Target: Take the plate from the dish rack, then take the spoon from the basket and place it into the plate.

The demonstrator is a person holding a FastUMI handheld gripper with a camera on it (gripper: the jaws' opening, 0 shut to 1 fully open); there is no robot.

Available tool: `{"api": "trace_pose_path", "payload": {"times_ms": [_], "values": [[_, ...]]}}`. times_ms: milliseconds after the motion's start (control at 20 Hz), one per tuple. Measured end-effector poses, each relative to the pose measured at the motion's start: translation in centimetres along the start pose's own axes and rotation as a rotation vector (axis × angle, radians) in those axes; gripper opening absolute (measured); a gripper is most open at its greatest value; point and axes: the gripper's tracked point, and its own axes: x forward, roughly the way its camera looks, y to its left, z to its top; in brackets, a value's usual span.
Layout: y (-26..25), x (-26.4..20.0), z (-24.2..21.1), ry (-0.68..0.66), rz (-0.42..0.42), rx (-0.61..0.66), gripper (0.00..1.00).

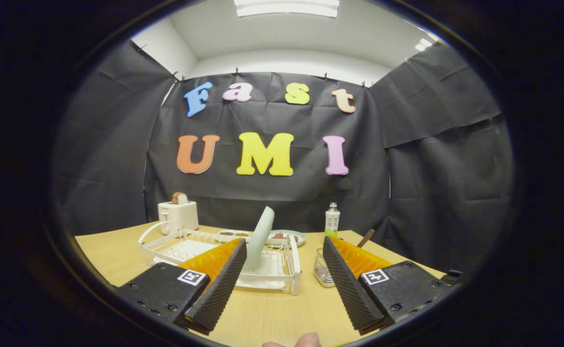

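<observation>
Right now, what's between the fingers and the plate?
In the gripper view, only bare table and the rack's near wall lie between the open gripper and the upright plate.

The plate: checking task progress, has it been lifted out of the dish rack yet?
No, the plate stands on edge in the dish rack, beyond the open gripper.

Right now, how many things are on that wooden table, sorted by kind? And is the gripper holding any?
Plates: 2, one upright in the dish rack, one flat with food behind it
Dish rack: 1
Basket: 1
Spoon handle: 1
Bottle: 1
Toaster: 1
Small tray: 1
Total: 8
The gripper is open, holding nothing.
</observation>
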Motion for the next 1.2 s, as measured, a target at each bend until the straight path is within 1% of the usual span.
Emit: {"api": "trace_pose_path", "payload": {"times_ms": [250, 350, 450, 600, 700, 800, 950, 1200], "values": [[0.3, 0.0, 0.4, -0.017, 0.011, -0.021, 1.00], [0.6, 0.1, 0.7, -0.015, 0.029, -0.012, 1.00], [0.4, 0.2, 2.0, -0.030, 0.040, -0.004, 1.00], [-0.7, 1.2, 4.6, -0.048, 0.045, -0.031, 1.00], [-0.6, 2.5, 6.3, -0.027, 0.077, -0.044, 1.00], [-0.2, 4.5, 7.4, 0.043, 0.132, -0.048, 1.00], [0.2, 8.1, 8.5, 0.195, 0.199, -0.048, 1.00], [0.5, 13.5, 9.6, 0.427, 0.231, -0.078, 1.00]]}}
